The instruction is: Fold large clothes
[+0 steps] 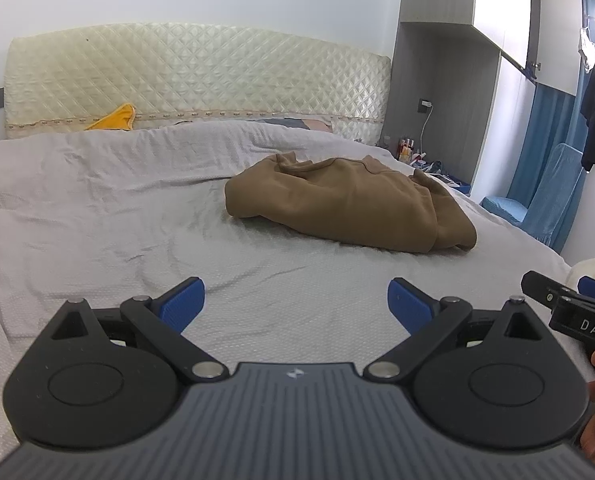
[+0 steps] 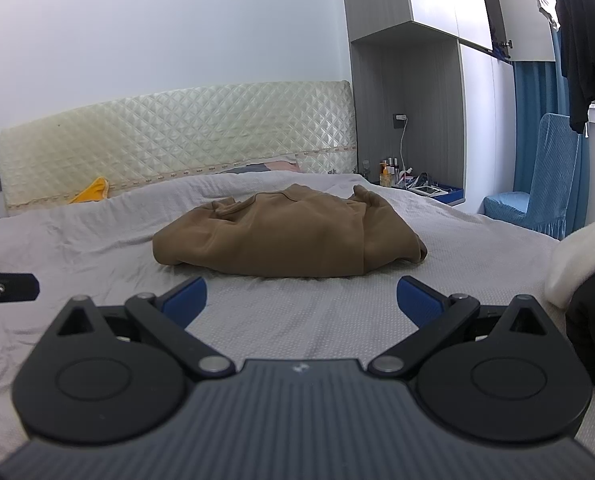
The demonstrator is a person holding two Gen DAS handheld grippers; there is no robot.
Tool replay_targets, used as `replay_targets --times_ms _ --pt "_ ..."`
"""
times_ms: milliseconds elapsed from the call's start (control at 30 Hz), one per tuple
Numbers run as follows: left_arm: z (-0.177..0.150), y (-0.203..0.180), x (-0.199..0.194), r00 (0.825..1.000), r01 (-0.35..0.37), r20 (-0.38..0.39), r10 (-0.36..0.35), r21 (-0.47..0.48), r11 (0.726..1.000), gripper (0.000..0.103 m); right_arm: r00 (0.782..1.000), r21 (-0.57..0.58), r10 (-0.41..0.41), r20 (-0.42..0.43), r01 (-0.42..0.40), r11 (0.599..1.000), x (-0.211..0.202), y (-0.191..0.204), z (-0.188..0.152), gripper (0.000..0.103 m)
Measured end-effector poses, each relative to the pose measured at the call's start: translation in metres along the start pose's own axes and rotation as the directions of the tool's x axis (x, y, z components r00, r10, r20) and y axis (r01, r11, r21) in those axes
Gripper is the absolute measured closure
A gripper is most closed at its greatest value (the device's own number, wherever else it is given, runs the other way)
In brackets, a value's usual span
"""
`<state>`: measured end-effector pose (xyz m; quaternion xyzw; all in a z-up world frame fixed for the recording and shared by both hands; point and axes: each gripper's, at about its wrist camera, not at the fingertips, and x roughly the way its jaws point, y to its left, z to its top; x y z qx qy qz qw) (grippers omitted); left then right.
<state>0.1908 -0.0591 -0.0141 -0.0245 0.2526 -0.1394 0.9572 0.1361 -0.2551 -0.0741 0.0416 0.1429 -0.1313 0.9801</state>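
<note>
A brown garment (image 1: 349, 204) lies in a folded bundle on the grey bedsheet (image 1: 97, 208); in the right wrist view the garment (image 2: 289, 232) sits straight ahead on the sheet (image 2: 97, 240). My left gripper (image 1: 296, 300) is open and empty, hovering above the sheet, short of the garment and to its left. My right gripper (image 2: 301, 300) is open and empty, just in front of the garment's near edge. The right gripper's body also shows at the right edge of the left wrist view (image 1: 569, 312).
A quilted cream headboard (image 1: 197, 76) stands at the back, with a yellow cloth (image 1: 115, 118) below it. A bedside stand with bottles (image 2: 393, 170) and a blue-covered chair (image 2: 537, 196) are to the right. Dark clothes (image 2: 581, 40) hang at the top right.
</note>
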Motion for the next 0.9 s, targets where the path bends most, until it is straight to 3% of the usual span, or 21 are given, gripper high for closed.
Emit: replay_targets --times_ms 900 --pt "0.0005 -0.0007 -0.0039 1.0 0.006 0.005 -0.006 -0.001 1.0 0.003 1.0 0.007 0.0 0.001 0.0 1.0 -0.0021 0.0 -0.0011 0.0"
